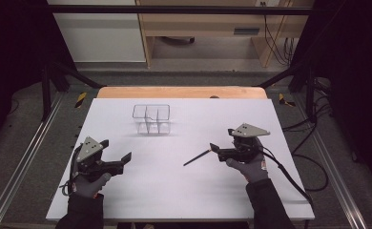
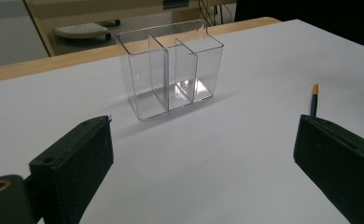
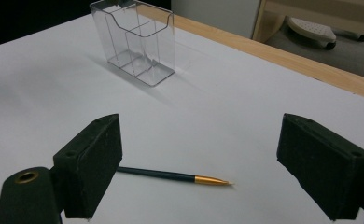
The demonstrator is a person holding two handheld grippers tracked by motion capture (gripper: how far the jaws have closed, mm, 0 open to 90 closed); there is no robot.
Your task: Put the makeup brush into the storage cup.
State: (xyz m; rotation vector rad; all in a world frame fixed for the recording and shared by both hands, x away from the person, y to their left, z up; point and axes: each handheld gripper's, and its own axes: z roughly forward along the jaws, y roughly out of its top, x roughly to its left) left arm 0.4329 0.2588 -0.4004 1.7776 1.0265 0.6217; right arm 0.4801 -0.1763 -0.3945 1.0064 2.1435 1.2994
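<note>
I see the paintbrush (image 3: 171, 176) flat on the tabletop (image 1: 174, 191), well nearer me than the clear organizer (image 1: 151, 119); right gripper (image 1: 214, 149) fingers wide open astride its handle, gripping nothing; left gripper (image 1: 115, 151) fingers wide open, empty.

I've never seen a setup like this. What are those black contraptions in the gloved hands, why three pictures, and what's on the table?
A person at a table holds a hand-operated two-jaw gripper in each gloved hand: the left gripper and the right gripper. The high view comes from a fixed camera above. The other two pictures come from cameras riding on each gripper, looking out between its black jaws. On the white table stands a clear acrylic organizer with empty compartments, and a thin dark paintbrush with a gold band near its tip lies flat. Both grippers are open and hold nothing; the right one sits low around the brush's handle end.
</note>
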